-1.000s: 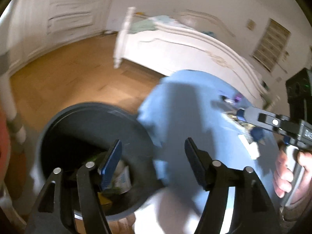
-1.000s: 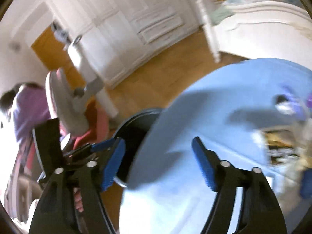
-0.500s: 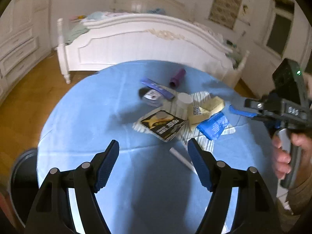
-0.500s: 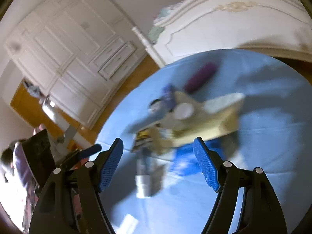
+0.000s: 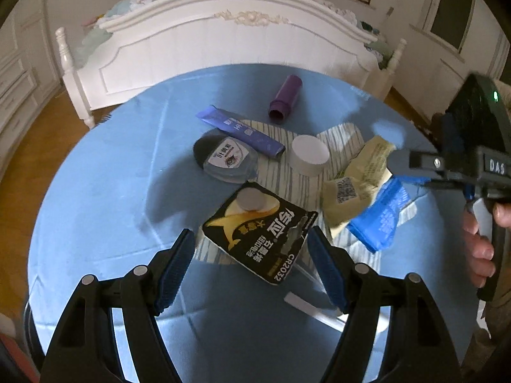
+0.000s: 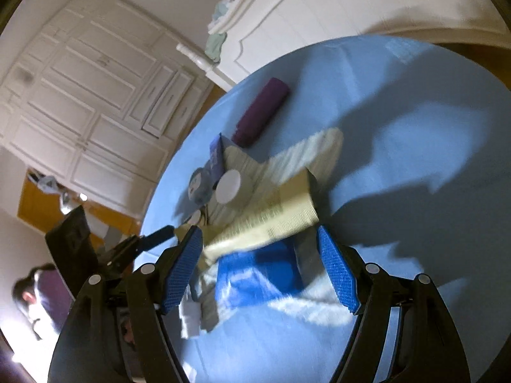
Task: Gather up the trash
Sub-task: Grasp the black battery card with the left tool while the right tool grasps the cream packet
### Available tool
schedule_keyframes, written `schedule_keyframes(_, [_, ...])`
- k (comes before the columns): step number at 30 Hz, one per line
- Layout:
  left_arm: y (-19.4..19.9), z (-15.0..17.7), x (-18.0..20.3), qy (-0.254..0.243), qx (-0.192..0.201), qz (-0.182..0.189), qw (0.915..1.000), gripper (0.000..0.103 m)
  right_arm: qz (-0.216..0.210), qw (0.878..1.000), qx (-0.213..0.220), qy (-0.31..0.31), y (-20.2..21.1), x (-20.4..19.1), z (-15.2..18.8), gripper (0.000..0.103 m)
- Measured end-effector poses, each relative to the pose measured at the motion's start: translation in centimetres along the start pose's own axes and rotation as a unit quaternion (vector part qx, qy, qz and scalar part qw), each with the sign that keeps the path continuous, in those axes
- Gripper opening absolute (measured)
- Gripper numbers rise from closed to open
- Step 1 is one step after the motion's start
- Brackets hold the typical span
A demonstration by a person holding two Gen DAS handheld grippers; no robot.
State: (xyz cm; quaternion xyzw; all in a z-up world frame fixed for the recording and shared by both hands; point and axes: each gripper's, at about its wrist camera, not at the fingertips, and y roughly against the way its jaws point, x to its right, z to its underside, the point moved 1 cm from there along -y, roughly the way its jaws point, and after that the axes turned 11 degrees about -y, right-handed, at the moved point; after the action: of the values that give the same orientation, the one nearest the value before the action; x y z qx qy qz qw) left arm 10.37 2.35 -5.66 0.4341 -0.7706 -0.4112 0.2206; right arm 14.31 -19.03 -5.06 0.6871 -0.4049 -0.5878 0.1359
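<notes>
- My left tongs [image 5: 250, 266] were over the bin a second ago; now they hang released above the black battery card [image 5: 260, 234] at mid-desk [image 5: 105, 191].
- My right tongs [image 6: 260, 268] have just been closing, pads clear of the blue wrapper [image 6: 258, 274] between them.
- Only the right view shows a person [image 6: 35, 300] beyond the desk's edge.

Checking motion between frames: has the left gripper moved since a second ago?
Yes. The left gripper swung from over the dark bin to above the blue table.
</notes>
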Motion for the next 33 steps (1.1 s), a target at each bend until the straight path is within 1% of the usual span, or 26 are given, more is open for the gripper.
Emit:
schedule_keyframes(2, [-0.2,-0.3,0.1,-0.012,0.003,-0.003,0.9999,0.073,0.004,1.0,-0.006,0.005,-1.2,-0.9,-0.5,0.059])
schedule_keyframes(4, [-0.3,-0.4,-0.1,-0.016,0.003,-0.002,0.9999,0.073,0.007,1.0,-0.01,0.01,-2.1,-1.3,-1.0,0.045])
schedule_keyframes(7, [-0.6,-0.8,-0.2,-0.019,0.006,-0.005,0.9998,0.073,0.003,1.0,-0.009,0.017,-2.9,-1.8,-1.3,0.032])
schedule_keyframes(9, [-0.9,-1.1,0.1,-0.025,0.006,-0.01,0.9996,0.073,-0.001,1.0,-0.002,0.024,-3.0,-2.0,-1.4,0.028])
schedule_keyframes(11, [-1.1,-1.2,0.5,-0.036,0.006,-0.014,0.9992,0.076,-0.012,1.0,0.011,0.026,-2.6,-1.8,-1.2,0.025])
schedule_keyframes(13, [-1.3,-1.3,0.8,-0.046,0.004,-0.013,0.9989,0.085,-0.022,0.999,0.024,0.024,-2.2,-1.9,-1.2,0.021])
schedule_keyframes(16, [-1.7,-1.6,1.5,-0.059,0.006,-0.019,0.998,0.087,-0.033,0.998,0.049,0.018,-0.9,-1.6,-1.1,0.018])
schedule_keyframes(18, [-1.9,-1.6,1.8,-0.067,0.008,-0.02,0.9975,0.084,-0.037,0.997,0.06,0.014,-0.2,-1.4,-0.9,0.018])
schedule_keyframes(19, [-1.8,-1.7,2.0,-0.074,0.014,-0.023,0.9969,0.071,-0.038,0.997,0.063,0.013,0.3,-1.3,-0.5,0.018])
schedule_keyframes(20, [-1.8,-1.8,2.0,-0.076,0.017,-0.024,0.9967,0.064,-0.038,0.997,0.067,0.011,0.7,-1.3,-0.3,0.018])
schedule_keyframes(21, [-1.7,-2.0,2.0,-0.073,0.018,-0.022,0.9969,0.061,-0.037,0.997,0.07,0.011,1.0,-1.3,-0.1,0.018])
schedule_keyframes(25, [-1.3,-1.9,1.5,-0.053,0.024,-0.008,0.9982,0.061,-0.04,0.996,0.076,0.012,1.8,-1.3,0.6,0.018])
schedule_keyframes(29, [-0.4,-1.0,1.3,-0.035,0.033,0.006,0.9988,0.061,-0.043,0.996,0.08,0.016,2.9,-1.4,1.3,0.018])
schedule_keyframes(33, [1.4,0.0,1.7,-0.021,0.052,0.005,0.9984,0.061,-0.047,0.995,0.083,0.019,3.7,-1.6,1.7,0.017])
